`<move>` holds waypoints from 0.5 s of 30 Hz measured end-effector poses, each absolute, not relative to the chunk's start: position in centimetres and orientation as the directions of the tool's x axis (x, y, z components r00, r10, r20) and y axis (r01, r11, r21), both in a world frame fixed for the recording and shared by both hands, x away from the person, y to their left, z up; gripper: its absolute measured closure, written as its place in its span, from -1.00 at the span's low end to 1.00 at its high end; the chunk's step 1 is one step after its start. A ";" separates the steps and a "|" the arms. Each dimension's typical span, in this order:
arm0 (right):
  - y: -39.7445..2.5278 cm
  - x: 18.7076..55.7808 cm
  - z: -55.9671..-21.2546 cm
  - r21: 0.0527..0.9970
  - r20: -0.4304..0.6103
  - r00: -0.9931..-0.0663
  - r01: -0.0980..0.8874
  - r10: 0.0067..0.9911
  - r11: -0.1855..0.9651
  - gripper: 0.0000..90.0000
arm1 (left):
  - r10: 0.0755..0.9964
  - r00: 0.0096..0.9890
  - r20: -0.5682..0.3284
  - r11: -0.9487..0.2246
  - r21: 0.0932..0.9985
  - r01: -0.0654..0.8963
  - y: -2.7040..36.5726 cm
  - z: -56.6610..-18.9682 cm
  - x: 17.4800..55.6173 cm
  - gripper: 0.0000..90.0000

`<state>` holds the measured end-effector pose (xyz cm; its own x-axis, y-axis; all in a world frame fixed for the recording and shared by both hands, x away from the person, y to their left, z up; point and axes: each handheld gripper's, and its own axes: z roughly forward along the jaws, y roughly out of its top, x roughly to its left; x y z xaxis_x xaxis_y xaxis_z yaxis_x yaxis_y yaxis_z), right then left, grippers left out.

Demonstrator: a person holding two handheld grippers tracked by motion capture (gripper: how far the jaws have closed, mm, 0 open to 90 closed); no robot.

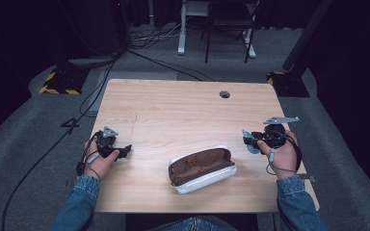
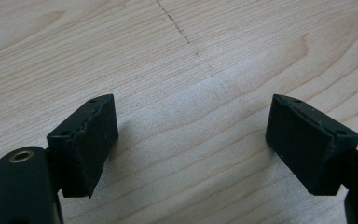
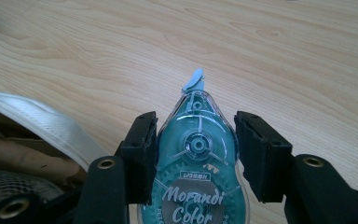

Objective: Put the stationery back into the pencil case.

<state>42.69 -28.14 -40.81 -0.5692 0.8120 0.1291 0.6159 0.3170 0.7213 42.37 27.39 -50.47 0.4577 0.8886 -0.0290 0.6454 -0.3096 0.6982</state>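
An open pencil case [image 1: 202,168], white outside and brown inside, lies near the table's front edge at the middle. Its white rim [image 3: 46,123] appears at the left of the right gripper view. My right gripper [image 1: 248,140] hovers right of the case, shut on a teal see-through correction tape dispenser [image 3: 196,154] marked "Morandi Color", whose pale tip points away from me. The dispenser [image 1: 250,145] sticks out toward the case. At the table's left, my left gripper [image 1: 125,150] stands open over bare wood, and its wide-apart jaws [image 2: 191,107] have nothing between them.
The wooden table [image 1: 183,110] has a round cable hole [image 1: 224,94] at the back right. Behind it on the grey floor are cables [image 1: 101,82], a yellow-and-black striped base [image 1: 58,84], and chair and desk legs [image 1: 207,43].
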 end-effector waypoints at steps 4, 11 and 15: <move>-27.8 42.3 -40.1 0.734 0.127 -0.581 0.600 0.804 0.318 0.12 | 0.889 0.458 -0.029 -0.310 0.698 0.645 27.4 -50.5 42.4 -0.62; -26.9 41.5 -38.9 0.752 0.118 -0.614 0.568 0.780 0.333 0.12 | 0.889 0.457 -0.029 -0.309 0.698 0.646 27.4 -50.5 42.4 -0.62; -26.0 40.9 -38.2 0.762 0.107 -0.640 0.545 0.761 0.351 0.12 | 0.889 0.457 -0.029 -0.309 0.698 0.646 27.4 -50.5 42.4 -0.62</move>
<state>40.91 -26.01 -38.22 -0.6397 0.7612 0.1070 0.5445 0.3505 0.7620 42.37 27.39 -50.47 0.4572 0.8889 -0.0291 0.6459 -0.3094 0.6979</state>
